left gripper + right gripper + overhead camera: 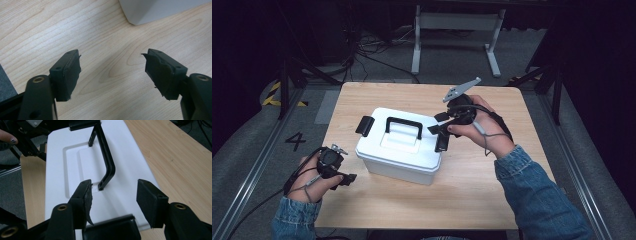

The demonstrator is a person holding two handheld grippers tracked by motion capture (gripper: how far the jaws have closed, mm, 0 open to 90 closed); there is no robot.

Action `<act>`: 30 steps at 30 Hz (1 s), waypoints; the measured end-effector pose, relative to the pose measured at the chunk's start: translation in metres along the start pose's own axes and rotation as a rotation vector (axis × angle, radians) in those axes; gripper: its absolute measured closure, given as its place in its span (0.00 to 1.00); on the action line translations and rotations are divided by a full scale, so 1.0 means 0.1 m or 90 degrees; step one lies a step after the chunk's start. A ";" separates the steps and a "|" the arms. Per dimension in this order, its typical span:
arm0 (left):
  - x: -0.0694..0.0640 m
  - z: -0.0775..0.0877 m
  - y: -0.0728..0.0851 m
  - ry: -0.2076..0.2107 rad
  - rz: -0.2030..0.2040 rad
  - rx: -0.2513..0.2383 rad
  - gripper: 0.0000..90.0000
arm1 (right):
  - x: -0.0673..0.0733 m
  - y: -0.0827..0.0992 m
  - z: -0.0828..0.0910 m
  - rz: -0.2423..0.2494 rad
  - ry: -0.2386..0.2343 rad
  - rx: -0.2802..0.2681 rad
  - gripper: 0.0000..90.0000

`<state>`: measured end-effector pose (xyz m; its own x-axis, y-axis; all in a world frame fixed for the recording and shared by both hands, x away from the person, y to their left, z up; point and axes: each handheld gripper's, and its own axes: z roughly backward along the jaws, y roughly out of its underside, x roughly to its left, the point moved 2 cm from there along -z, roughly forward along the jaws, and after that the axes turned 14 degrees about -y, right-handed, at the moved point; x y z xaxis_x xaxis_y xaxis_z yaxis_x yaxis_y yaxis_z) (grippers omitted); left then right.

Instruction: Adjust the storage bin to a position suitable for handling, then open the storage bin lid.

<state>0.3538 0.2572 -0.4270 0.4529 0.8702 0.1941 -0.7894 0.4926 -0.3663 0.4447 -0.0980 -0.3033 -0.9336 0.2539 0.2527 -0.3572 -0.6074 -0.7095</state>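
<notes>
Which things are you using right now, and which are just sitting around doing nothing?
In use:
white plastic box
its black carry handle
black side latch
right gripper, open over that latch
left gripper, open, waiting beside the box

Just around:
light wooden table
white metal stand
floor cables

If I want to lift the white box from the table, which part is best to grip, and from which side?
Probably the black handle standing upright on the lid of the white box. Come from above and close the jaws across its top bar: it is thin, raised clear of the lid, and centred, so the box should hang level. The right gripper, open, is already over that end.
</notes>
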 end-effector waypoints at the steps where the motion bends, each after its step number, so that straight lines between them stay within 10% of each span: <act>1: 0.00 0.00 0.00 0.003 0.000 0.001 0.33 | -0.01 -0.01 -0.05 0.002 0.000 0.006 0.53; 14: 0.01 -0.03 0.00 0.014 0.005 0.008 0.36 | -0.12 -0.13 -0.47 -0.001 -0.015 0.056 0.68; 30: 0.01 -0.05 -0.03 0.020 0.002 0.008 0.35 | -0.02 -0.17 -0.49 0.040 -0.040 0.086 0.94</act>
<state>0.3582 0.2563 -0.4303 0.4630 0.8710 0.1646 -0.7960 0.4902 -0.3550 0.4538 -0.0511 -0.3243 -0.9528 0.1665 0.2540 -0.2938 -0.7174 -0.6317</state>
